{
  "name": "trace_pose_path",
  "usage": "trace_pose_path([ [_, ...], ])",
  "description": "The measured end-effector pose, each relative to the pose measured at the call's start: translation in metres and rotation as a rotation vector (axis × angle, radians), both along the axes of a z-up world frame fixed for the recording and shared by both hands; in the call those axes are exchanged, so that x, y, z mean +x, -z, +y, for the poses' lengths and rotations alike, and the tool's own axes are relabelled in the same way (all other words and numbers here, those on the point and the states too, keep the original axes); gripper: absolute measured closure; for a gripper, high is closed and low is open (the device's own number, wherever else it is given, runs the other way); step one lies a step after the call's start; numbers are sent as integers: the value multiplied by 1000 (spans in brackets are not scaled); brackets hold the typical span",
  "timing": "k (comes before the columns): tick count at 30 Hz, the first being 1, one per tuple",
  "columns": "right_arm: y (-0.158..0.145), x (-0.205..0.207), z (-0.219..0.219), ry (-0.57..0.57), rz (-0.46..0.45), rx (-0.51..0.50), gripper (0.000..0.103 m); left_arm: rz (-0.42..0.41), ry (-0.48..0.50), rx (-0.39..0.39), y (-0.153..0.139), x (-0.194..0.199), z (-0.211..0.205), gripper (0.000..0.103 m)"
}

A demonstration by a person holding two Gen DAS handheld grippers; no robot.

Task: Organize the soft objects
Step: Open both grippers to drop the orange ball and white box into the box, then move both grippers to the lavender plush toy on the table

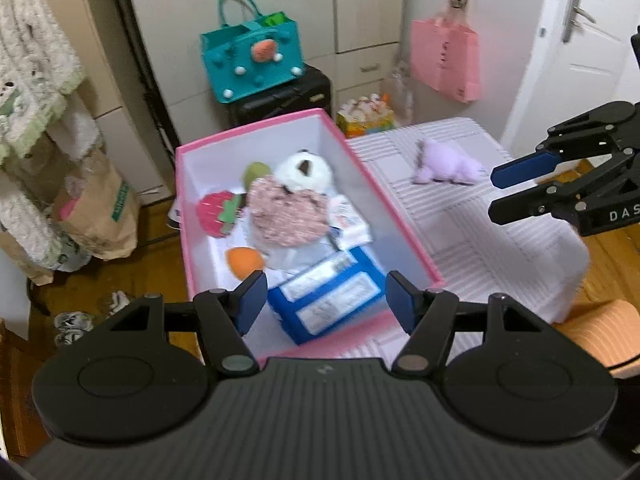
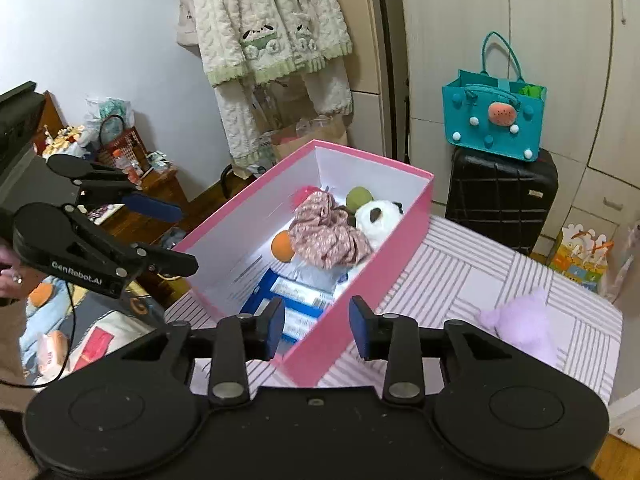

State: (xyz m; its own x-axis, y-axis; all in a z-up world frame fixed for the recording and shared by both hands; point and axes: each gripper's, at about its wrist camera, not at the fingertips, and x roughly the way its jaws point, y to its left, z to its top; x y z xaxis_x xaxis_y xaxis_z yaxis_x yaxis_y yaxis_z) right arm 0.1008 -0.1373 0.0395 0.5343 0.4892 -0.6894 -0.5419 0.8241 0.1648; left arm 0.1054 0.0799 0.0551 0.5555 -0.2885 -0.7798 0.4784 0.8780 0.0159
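Scene: a pink box (image 2: 332, 332) is sitting on a table (image 2: 452, 280) covered in a striped cloth, in a cluttered bedroom
Inside the box: a white plush (image 2: 378, 218), a floral pink cloth bundle (image 2: 326, 236), an orange ball (image 2: 282, 246), a green ball (image 2: 358, 198) and a blue packet (image 2: 280, 300) are lying together; in the left wrist view a strawberry toy (image 1: 218, 214) is also showing
Still outside: a purple plush (image 2: 524, 324) is lying on the table, well apart from the box, toward the right side
Left tongs (image 1: 326, 300): standing about half open and holding nothing, hovering above the near end of the box
Right tongs (image 2: 316, 328): partly open, narrower than the left pair, holding nothing, hovering over the near wall of the box
Step in hand: judging from the layout, both pairs are empty and the purple plush is looking like the next item to collect
Doing it well: the right tongs are sitting nearer the plush, so they are the better pair to send; opening wider before descending, closing on the thick body rather than a limb, lifting clear of the box wall before moving across
Risk: the soft fur may be slipping from a shallow pinch
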Motion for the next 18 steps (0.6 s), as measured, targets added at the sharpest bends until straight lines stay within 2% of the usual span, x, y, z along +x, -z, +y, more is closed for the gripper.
trace_pose_path([
  [4, -2, -21, -23, 6, 5, 17, 56, 8, 38, 1, -3, -13, -18, 30],
  [12, 8, -56, -68, 35, -21, 9, 46, 29, 154, 23, 6, -29, -74, 30],
  [18, 26, -65, -96, 45, -10, 5, 36, 24, 208, -12, 15, -25, -113, 29],
])
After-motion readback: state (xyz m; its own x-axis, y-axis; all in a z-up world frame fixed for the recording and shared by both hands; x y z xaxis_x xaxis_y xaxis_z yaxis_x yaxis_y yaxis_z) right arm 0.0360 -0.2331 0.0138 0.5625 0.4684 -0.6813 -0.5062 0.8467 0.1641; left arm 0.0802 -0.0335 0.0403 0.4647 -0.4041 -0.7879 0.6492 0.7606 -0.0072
